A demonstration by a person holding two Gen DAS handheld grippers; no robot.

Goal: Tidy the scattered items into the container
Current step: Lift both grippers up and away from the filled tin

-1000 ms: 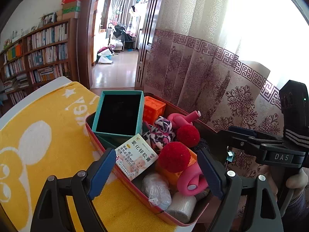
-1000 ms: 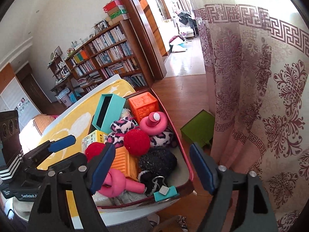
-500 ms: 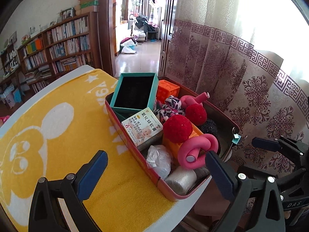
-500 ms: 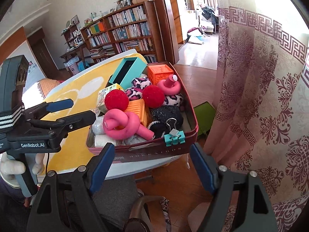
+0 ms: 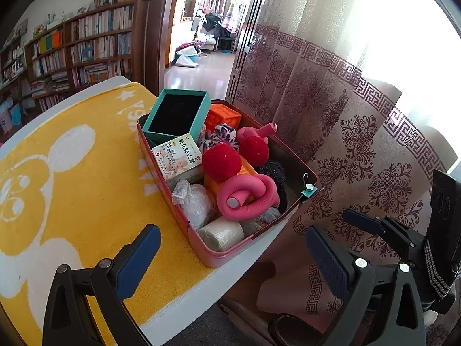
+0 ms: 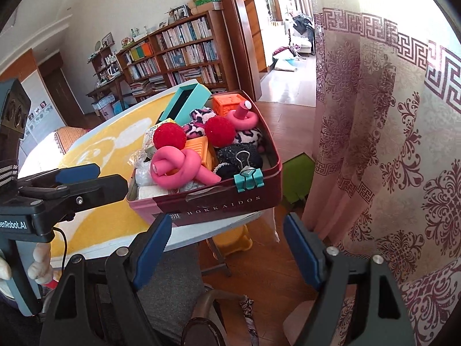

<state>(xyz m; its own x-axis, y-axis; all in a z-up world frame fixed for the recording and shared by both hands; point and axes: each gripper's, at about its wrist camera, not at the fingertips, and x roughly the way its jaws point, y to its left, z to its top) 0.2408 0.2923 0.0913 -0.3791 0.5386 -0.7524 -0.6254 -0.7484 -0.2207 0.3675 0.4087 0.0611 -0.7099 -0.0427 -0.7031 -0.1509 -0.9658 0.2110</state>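
Observation:
A dark red tin point(image 5: 201, 248) sits on the yellow towel point(image 5: 72, 190) at the table's corner. Packed inside it are a teal box point(image 5: 175, 112), an orange cube point(image 5: 224, 116), red pompoms point(image 5: 221, 162), a knotted pink foam roller point(image 5: 247, 199), a medicine carton point(image 5: 178, 155) and a white roll point(image 5: 222, 232). A teal binder clip point(image 6: 248, 177) grips the tin's rim point(image 6: 219, 204). My left gripper point(image 5: 232, 236) hangs open, short of the tin's near corner, holding nothing. My right gripper point(image 6: 227, 222) is open and empty just below the tin's side.
A patterned curtain point(image 5: 331, 121) hangs close to the tin's right side. The table edge point(image 5: 187, 302) drops to wooden floor with a green stool point(image 6: 296, 178) and a chair below. Bookshelves point(image 6: 178, 54) line the far wall. Each gripper shows in the other's view.
Both grippers have pulled back from the tin, which now looks farther off. The left jaws, earlier straddling the tin's near end, have spread wider.

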